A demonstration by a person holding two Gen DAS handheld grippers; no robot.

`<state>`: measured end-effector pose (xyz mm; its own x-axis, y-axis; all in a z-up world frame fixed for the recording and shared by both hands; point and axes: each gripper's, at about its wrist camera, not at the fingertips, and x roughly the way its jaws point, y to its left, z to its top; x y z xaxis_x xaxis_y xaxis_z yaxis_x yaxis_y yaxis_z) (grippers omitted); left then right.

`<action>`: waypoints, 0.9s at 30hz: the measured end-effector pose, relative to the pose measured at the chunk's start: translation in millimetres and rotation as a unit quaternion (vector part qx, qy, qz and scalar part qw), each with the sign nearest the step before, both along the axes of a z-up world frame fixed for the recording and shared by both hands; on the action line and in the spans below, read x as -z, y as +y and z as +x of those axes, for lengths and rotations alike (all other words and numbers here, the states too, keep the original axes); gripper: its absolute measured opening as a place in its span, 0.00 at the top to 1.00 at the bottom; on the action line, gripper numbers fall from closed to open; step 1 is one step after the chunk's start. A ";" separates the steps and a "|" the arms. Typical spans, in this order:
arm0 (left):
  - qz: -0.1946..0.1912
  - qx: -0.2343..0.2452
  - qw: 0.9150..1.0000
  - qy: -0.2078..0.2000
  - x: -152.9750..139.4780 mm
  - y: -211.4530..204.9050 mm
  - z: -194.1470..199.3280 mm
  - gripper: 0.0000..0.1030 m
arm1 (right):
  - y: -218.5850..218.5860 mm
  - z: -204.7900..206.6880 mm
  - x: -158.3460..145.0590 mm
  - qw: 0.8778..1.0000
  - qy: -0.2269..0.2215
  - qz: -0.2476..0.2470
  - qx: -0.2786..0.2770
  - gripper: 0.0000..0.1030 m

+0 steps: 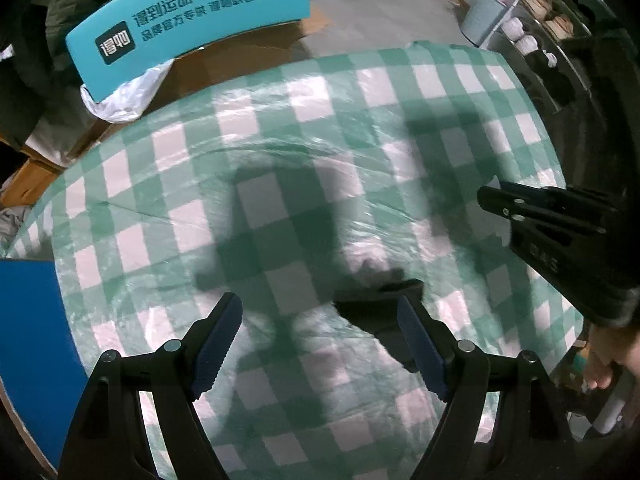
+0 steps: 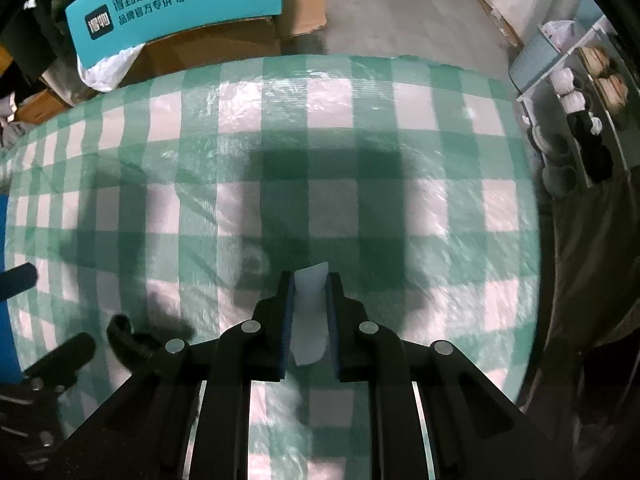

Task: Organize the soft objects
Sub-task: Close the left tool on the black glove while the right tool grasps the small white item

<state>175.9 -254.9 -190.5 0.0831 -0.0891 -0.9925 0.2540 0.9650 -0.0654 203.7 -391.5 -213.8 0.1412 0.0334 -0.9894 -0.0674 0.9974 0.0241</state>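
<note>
right gripper (image 2: 311, 280) is clamped down on a thin pale strip (image 2: 308, 312), looks like plastic film or soft cloth, can't tell which. the strip sticks out past the tips and hangs just over the green and white checked tablecloth (image 2: 400, 152). left gripper (image 1: 320, 324) has its jaws spread wide with nothing between them, pointing down at the same cloth. a teal box with printed characters (image 1: 192, 12) sits beyond the table's far edge, white bag (image 1: 120, 96) tucked beside it.
</note>
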 end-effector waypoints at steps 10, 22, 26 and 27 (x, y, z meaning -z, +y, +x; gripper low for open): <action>-0.030 -0.022 0.999 0.031 18.1 -19.8 -7.3 0.16 | -19.1 -33.3 -21.8 1.000 -0.006 0.011 0.006 0.87; -0.010 -0.020 0.999 0.028 38.3 -36.4 -9.4 0.16 | -33.6 -53.2 -27.1 0.999 0.003 0.027 0.030 0.87; -0.007 -0.018 0.999 0.029 46.4 -40.6 -7.7 0.17 | -32.6 -54.9 -29.6 0.999 0.003 0.026 0.030 0.87; -0.008 -0.019 0.999 0.027 47.0 -40.9 -7.7 0.18 | -31.4 -54.9 -29.5 0.999 0.004 0.025 0.029 0.87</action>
<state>168.2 -295.8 -237.6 0.0340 -0.1030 -0.9941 0.2128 0.9726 -0.0935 148.8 -422.9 -184.3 0.1366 0.0746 -0.9878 -0.0092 0.9972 0.0740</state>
